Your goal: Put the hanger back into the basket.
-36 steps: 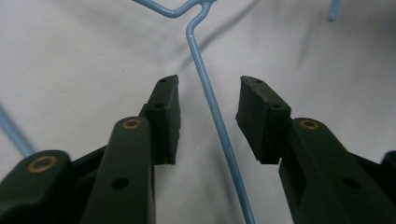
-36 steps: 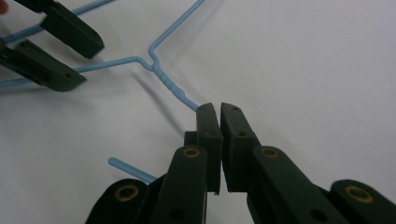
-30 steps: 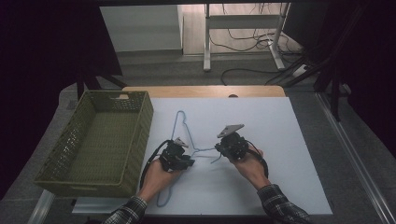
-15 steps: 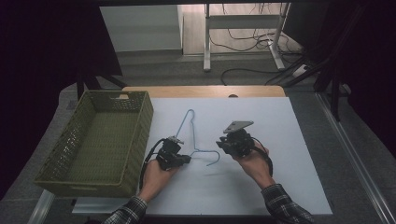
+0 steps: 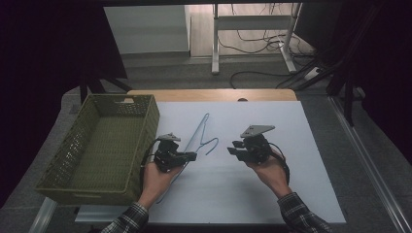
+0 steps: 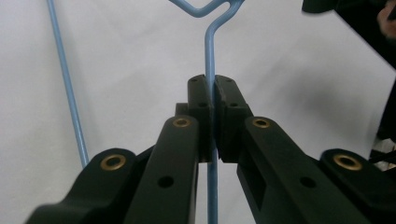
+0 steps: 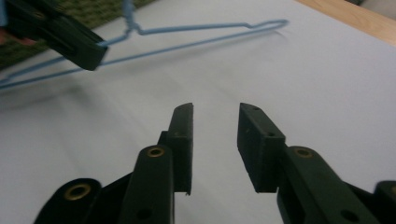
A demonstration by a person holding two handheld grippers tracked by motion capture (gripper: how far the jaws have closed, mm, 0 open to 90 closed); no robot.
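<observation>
Left gripper (image 6: 213, 100) clenched on the blue wire hanger (image 6: 211, 56), jaws pressed flat against a straight run of wire just below the twisted neck. Right gripper (image 7: 215, 135) released, jaws parted with bare white sheet between them, gripping nothing and touching nothing. From above: left gripper (image 5: 188, 156) at the hanger's (image 5: 200, 132) near end, right gripper (image 5: 232, 148) just beyond the hanger's hook, apart from it. Hanger on the white sheet (image 5: 301, 160) with its long end reaching toward the far edge and its lower rod trailing back under the left hand (image 5: 156, 177). Green basket (image 5: 73, 145) beside the hanger on the left, its right wall close to the left gripper, little slack there. Plenty of open sheet to the right of the hanger and toward the near edge; a wooden strip (image 5: 209, 94) past the sheet's far edge. Right hand (image 5: 267, 167) well inside the sheet's right border. Clamp contact plain from the left gripper view, too small to judge from above. Right gripper view adds the left gripper's tip (image 7: 70, 39) on the wire (image 7: 196, 30), the basket's weave (image 7: 93, 7) behind it, and the wooden strip (image 7: 350, 18) at top right. Basket interior seen from above, nothing made out inside.
</observation>
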